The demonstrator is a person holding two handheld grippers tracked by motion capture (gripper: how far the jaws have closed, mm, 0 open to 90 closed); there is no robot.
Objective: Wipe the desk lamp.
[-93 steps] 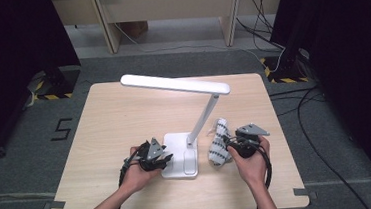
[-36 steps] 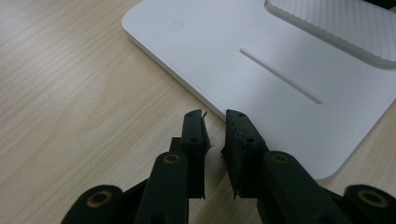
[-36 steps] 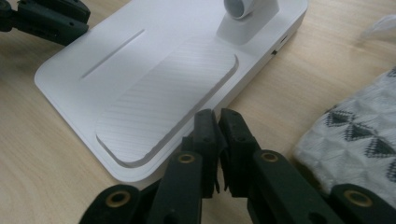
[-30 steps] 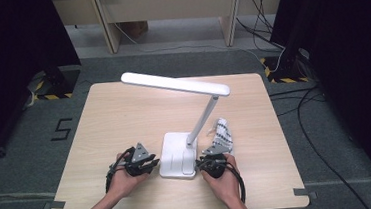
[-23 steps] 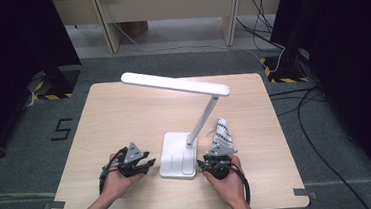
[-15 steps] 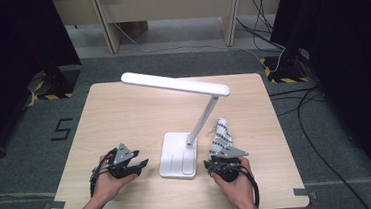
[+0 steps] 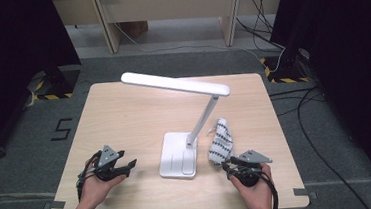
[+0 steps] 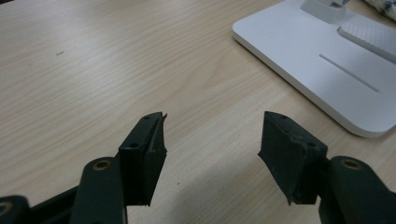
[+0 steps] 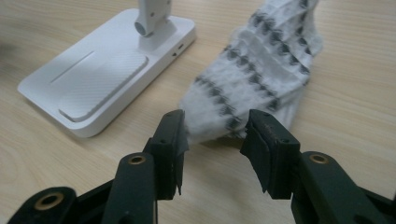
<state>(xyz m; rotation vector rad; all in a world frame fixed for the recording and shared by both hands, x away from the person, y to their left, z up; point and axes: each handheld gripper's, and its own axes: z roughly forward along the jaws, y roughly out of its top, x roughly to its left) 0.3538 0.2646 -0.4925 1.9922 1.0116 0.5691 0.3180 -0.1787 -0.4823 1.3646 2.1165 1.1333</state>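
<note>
The work in hand looks like a release and pull-back: a white desk lamp point(image 7: 185, 129) stands on the wooden table point(image 7: 124, 114) with a patterned cloth point(image 7: 220, 142) lying just to the right of its base, and both of the 2 grippers sit back near the table's front edge. The left gripper point(image 7: 123, 167) is to the left of the lamp base, apart from it; its jaws have just been opening and now stand wide with only bare wood between them, as the left gripper view point(image 8: 212, 135) makes plain. The right gripper point(image 7: 228, 162) points at the near end of the cloth; its jaws have also just been opening, and in the right gripper view point(image 9: 215, 133) they gape with the cloth's near tip point(image 9: 210, 126) just beyond them, the pads not pressing on it. So nothing is held by either hand (the cloth looks set down rather than dropped, though that is a judgement). If more handling is wanted, the next move would call for the right gripper to advance a little so the fabric lies fully between the pads before closing. Whether the cloth's tip brushes the left pad in the right gripper view is hard to tell. The far end of the cloth is cut off there, and the lamp's head point(image 7: 174, 84) hides the table beneath it in the high view.
</note>
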